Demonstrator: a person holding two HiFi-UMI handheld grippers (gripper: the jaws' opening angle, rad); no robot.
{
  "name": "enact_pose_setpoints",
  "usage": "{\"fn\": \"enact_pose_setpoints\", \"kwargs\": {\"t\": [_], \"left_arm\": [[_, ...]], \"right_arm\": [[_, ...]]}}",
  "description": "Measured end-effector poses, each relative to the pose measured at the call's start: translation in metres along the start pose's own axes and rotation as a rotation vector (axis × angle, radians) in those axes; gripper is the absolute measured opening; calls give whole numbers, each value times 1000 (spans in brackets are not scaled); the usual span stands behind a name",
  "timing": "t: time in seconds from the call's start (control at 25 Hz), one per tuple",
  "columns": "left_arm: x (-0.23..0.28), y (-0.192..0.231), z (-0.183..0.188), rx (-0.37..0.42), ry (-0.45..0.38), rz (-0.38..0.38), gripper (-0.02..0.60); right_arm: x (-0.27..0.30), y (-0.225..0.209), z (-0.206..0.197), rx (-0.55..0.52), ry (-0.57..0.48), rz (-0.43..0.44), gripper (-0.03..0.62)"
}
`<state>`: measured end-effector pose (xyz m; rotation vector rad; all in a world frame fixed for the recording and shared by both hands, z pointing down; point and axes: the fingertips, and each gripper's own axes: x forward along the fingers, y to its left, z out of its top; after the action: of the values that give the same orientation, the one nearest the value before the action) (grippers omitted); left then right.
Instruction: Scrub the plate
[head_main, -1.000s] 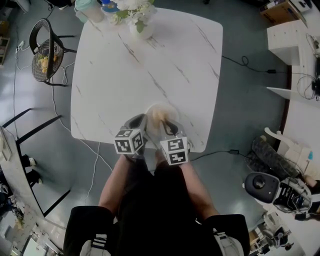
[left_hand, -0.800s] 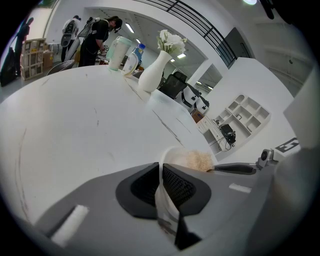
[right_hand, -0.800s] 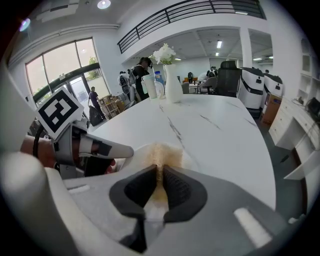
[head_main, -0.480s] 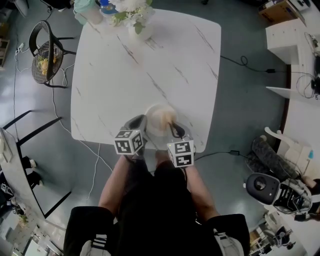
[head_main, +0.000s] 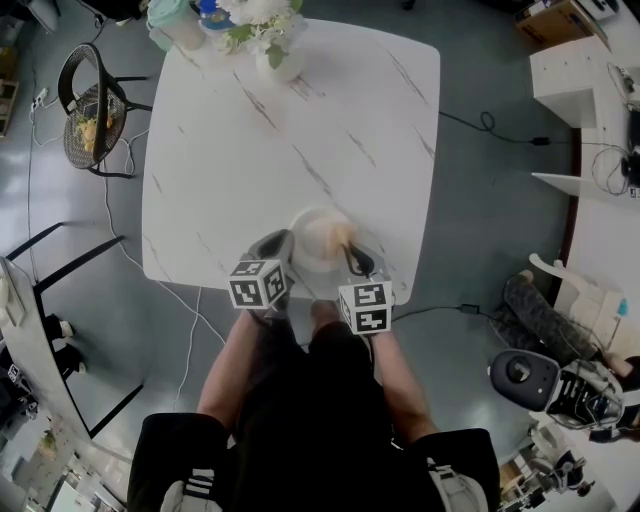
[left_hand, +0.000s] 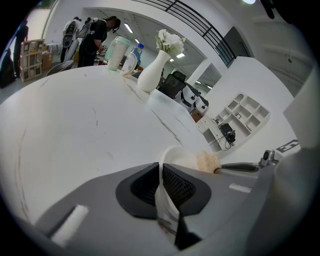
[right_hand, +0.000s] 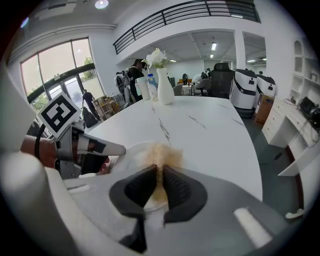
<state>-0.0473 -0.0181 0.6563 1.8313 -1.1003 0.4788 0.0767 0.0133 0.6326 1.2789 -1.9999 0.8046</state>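
marble table (head_main: 300, 130) centre | white vase of flowers (head_main: 282, 60) far edge | black wire chair (head_main: 93, 115) far left | white desk (head_main: 572, 78) far right

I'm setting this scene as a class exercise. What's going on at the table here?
A person is scrubbing a plate near the front edge of a white table, with a gripper in each hand. The left gripper is clamped on the plate's rim, holding it. The right gripper is shut on a tan scrubber, which is pressed on the plate's inner surface.
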Motion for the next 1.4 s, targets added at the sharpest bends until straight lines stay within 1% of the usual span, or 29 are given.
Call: {"fn": "enact_pose_setpoints", "kwargs": {"t": [0.2, 0.32, 0.6, 1.0, 1.12, 1.4], "left_arm": [[-1, -1, 2, 2, -3, 2, 31], [-1, 0, 1, 3, -3, 3, 32], [-1, 0, 2, 4, -2, -1, 32], [-3, -1, 1, -5, -10, -5, 32], [-3, -1, 1, -3, -12, -7, 31], [-5, -1, 2, -5, -20, -16, 31]], "right_arm": [[-1, 1, 1, 0, 3, 6, 43], [-4, 4, 8, 1, -13, 11, 43], [-8, 28, 22, -12, -46, 65, 43], [-4, 61, 16, -26, -37, 122, 43], [0, 68, 16, -29, -39, 132, 43], [7, 75, 3, -20, -3, 130, 43]]}}
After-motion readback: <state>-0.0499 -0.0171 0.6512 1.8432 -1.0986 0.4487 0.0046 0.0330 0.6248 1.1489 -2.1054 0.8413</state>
